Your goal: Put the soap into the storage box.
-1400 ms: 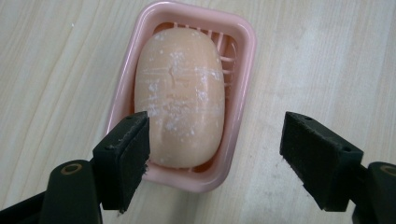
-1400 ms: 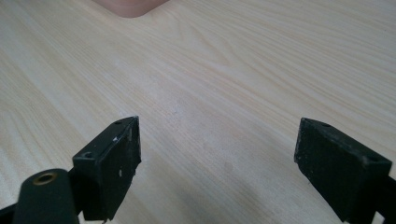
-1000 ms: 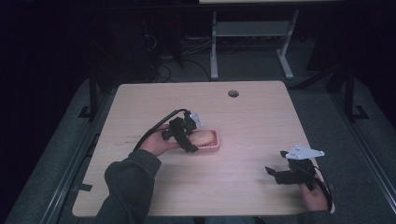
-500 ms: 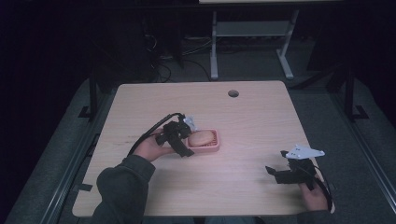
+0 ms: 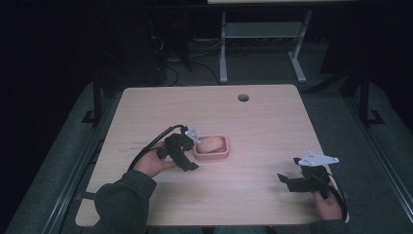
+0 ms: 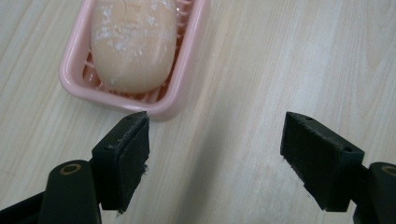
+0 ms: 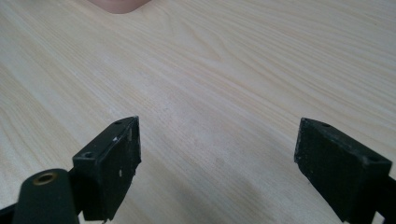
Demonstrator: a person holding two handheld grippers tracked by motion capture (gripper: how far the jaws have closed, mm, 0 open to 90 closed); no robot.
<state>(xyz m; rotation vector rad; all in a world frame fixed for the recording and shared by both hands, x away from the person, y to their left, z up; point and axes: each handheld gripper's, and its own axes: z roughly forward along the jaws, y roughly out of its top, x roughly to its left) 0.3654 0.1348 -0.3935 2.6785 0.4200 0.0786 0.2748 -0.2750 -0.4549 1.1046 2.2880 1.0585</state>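
Observation:
A pink soap dish [image 5: 223, 152] sits near the middle of the table with a pale peach bar of soap [image 5: 209, 145] lying in it. My left gripper [image 5: 187, 158] is just left of the dish, open and holding nothing. In the left gripper view the soap [image 6: 133, 42] lies in the slatted dish [image 6: 187, 79] just beyond the left jaw pad [image 6: 128, 154]. My right gripper [image 5: 287, 181] rests open near the table's front right corner, far from the dish. A corner of the dish [image 7: 119, 5] peeks in at the top of the right gripper view.
The light wooden table [image 5: 263, 126] has a round cable hole [image 5: 243, 97] near its far edge. A metal stand [image 5: 263, 34] stands on the dark floor behind the table. The left gripper's black cable [image 5: 151, 144] trails over the tabletop.
My left gripper has pulled back to the left, off the soap and dish, and stands open beside the dish. The right gripper has not moved.

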